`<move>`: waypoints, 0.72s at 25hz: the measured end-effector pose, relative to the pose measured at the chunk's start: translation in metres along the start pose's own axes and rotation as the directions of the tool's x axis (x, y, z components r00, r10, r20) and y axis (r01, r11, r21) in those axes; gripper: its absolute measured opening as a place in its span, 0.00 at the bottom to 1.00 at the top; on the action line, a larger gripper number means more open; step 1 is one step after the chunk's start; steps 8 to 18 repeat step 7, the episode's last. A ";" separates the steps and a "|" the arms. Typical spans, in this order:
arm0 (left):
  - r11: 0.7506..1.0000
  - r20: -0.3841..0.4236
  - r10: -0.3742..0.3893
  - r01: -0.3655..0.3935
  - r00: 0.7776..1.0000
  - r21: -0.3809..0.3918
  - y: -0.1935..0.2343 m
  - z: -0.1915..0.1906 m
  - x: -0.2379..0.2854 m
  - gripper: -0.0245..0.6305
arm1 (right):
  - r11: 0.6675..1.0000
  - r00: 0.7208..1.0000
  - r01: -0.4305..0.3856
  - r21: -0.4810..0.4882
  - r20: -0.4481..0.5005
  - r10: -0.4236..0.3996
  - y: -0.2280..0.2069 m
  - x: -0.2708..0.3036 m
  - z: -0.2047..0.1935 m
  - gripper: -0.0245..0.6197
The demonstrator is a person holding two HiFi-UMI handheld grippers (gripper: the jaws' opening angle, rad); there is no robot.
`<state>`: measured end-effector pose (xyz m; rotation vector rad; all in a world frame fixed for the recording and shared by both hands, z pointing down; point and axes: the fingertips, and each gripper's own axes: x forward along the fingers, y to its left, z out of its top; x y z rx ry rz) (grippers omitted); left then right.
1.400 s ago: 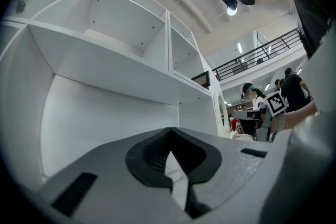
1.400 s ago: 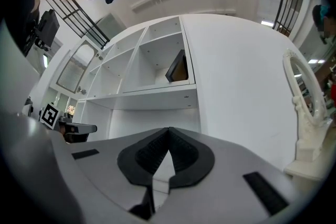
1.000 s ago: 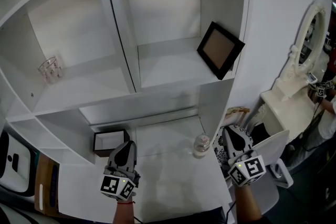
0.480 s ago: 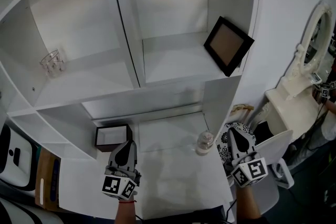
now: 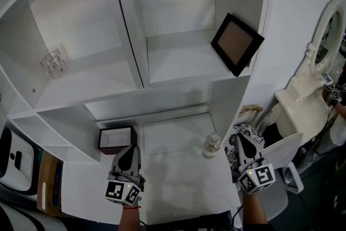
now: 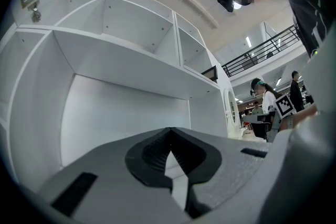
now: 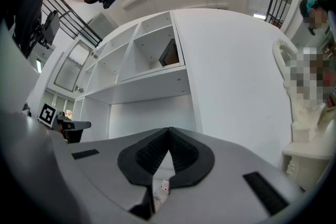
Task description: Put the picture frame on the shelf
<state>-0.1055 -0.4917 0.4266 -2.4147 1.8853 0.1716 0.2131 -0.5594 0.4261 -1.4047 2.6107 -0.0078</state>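
Note:
The black picture frame (image 5: 237, 43) with a brown panel leans tilted against the right wall of the upper right shelf compartment (image 5: 173, 62). It also shows small in the right gripper view (image 7: 169, 53) and as a dark sliver in the left gripper view (image 6: 210, 74). My left gripper (image 5: 128, 150) is low over the bottom surface, shut and empty. My right gripper (image 5: 240, 140) is low at the right, beside the shelf's side wall, also shut with nothing in it. Both grippers are far below the frame. In each gripper view the jaws meet at their tips.
A clear glass (image 5: 53, 64) stands in the upper left compartment. A small jar (image 5: 211, 145) and a dark box with a white inside (image 5: 115, 138) sit on the bottom surface. A white ornate mirror and dresser (image 5: 319, 57) stand at the right, with people beyond.
My right gripper has sunk a little. The left gripper has stayed where it was, and the picture frame has not moved on its shelf.

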 end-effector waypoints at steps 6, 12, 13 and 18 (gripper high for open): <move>1.000 -0.003 0.005 -0.005 1.000 0.001 0.003 -0.001 -0.001 0.04 | 1.000 1.000 -0.006 -0.001 -0.002 0.006 0.002 0.002 -0.002 0.05; 1.000 -0.002 0.006 -0.006 1.000 -0.002 0.004 -0.001 -0.001 0.04 | 1.000 1.000 -0.007 -0.001 -0.002 0.007 0.002 0.002 -0.003 0.05; 1.000 -0.002 0.006 -0.006 1.000 -0.002 0.004 -0.001 -0.001 0.04 | 1.000 1.000 -0.007 -0.001 -0.002 0.007 0.002 0.002 -0.003 0.05; 1.000 -0.002 0.006 -0.006 1.000 -0.002 0.004 -0.001 -0.001 0.04 | 1.000 1.000 -0.007 -0.001 -0.002 0.007 0.002 0.002 -0.003 0.05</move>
